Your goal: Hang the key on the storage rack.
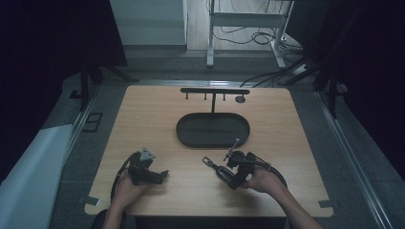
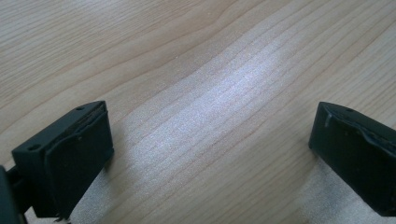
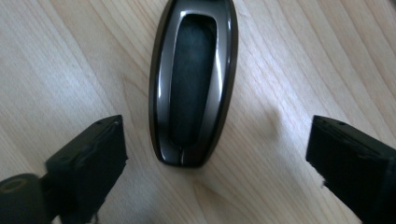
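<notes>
From the high view, a person's two hands rest at the near edge of a wooden table (image 1: 143,119). The left gripper (image 1: 160,175) lies low on the near left part of the table, pointing right. The right gripper (image 1: 220,172) sits at the near right, aimed left and slightly away, at a dark key fob (image 1: 212,165) that lies on the wood just in front of it. Farther back, in the middle of the table, is a black oval tray (image 1: 213,130), and behind it a black stand (image 1: 214,91) with small hooks under its crossbar.

In the left gripper view, the left gripper (image 2: 210,140) has its jaws spread wide apart, with bare wood grain between them and nothing held.

In the right gripper view, the right gripper (image 3: 217,154) is also spread wide. The key fob (image 3: 194,79), glossy with a dark oval centre, lies flat on the table between the jaws, its near end level with their tips, touching neither.
</notes>
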The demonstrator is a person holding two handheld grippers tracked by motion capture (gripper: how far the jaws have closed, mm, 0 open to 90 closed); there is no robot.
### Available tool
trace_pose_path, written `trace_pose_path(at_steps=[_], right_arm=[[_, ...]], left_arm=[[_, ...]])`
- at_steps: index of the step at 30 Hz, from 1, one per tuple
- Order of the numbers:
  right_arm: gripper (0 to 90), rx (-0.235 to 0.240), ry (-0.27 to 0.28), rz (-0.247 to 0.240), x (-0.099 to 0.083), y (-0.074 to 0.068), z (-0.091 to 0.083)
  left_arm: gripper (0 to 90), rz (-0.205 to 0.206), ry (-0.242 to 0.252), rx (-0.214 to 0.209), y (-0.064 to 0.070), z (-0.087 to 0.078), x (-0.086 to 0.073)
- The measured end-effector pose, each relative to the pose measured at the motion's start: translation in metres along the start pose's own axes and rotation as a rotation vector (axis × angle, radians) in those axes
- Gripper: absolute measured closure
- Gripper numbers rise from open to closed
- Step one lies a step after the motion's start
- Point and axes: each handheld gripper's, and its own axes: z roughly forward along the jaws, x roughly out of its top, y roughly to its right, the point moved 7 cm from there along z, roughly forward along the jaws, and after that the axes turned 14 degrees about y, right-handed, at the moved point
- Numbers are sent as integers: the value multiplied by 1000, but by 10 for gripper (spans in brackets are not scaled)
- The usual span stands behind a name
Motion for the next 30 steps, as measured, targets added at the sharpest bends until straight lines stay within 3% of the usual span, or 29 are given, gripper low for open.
trace_pose_path(at_steps=[10,16,30], right_arm=[[201,16,-54,-17,19,-11,10],[368,14,-96,16,29,-13,18],[480,-1,-184,16,32,-10,23]], left_arm=[[0,0,0,0,0,0,0],[0,0,0,0,0,0,0],[0,0,1,-1,0,0,0]])
